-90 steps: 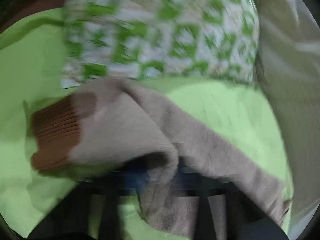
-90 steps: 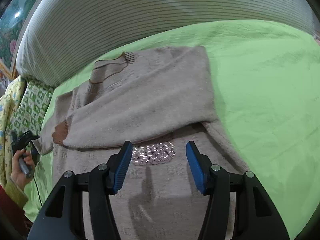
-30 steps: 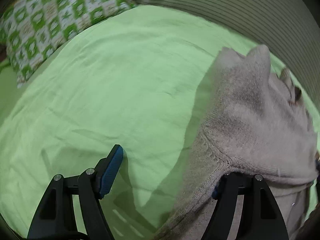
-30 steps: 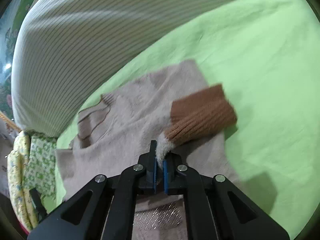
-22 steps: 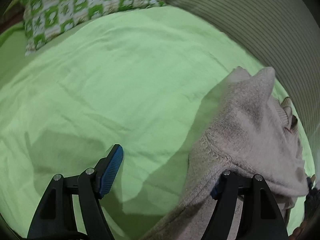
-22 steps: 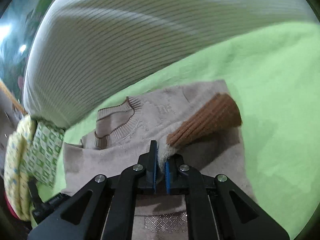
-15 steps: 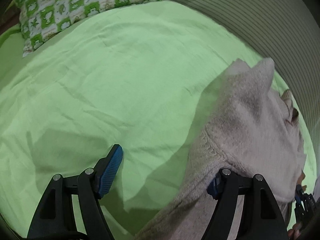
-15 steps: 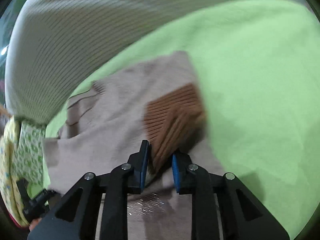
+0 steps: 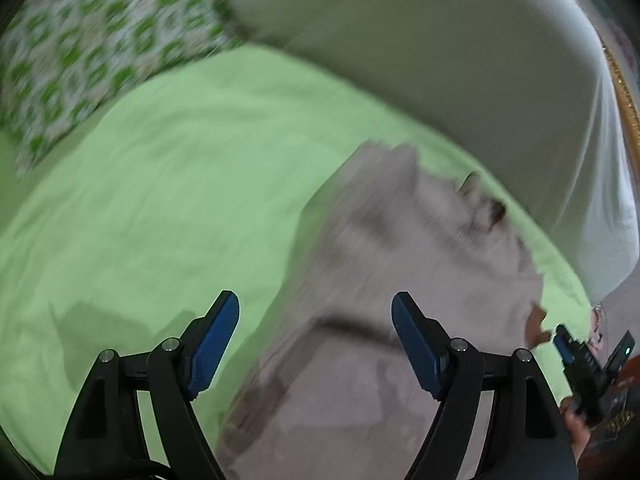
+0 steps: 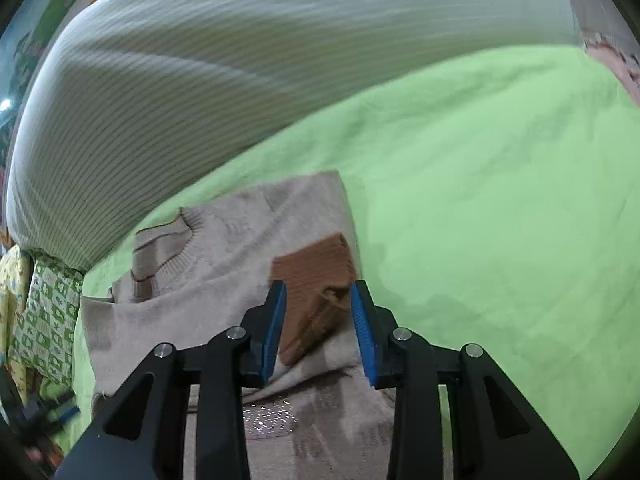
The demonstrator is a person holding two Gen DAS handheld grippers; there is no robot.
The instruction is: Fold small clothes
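A small beige knit sweater (image 10: 224,280) lies on the green bedsheet (image 10: 480,200), sleeves folded in over its body. Its brown ribbed cuff (image 10: 316,280) rests on the sweater's right part, between the jaws of my right gripper (image 10: 318,328), which is open and not holding it. In the left wrist view the sweater (image 9: 400,280) is blurred; my left gripper (image 9: 316,340) is open and empty above its left edge. The right gripper (image 9: 576,356) shows at the far right there.
A striped grey-white headboard cushion (image 10: 240,80) runs along the far side of the bed. A green-and-white patterned pillow (image 9: 88,56) lies at the left, also seen in the right wrist view (image 10: 44,320).
The right gripper opened and let go of the brown cuff, which dropped onto the sweater. The left gripper let the sweater's edge fall off its right finger and swung right.
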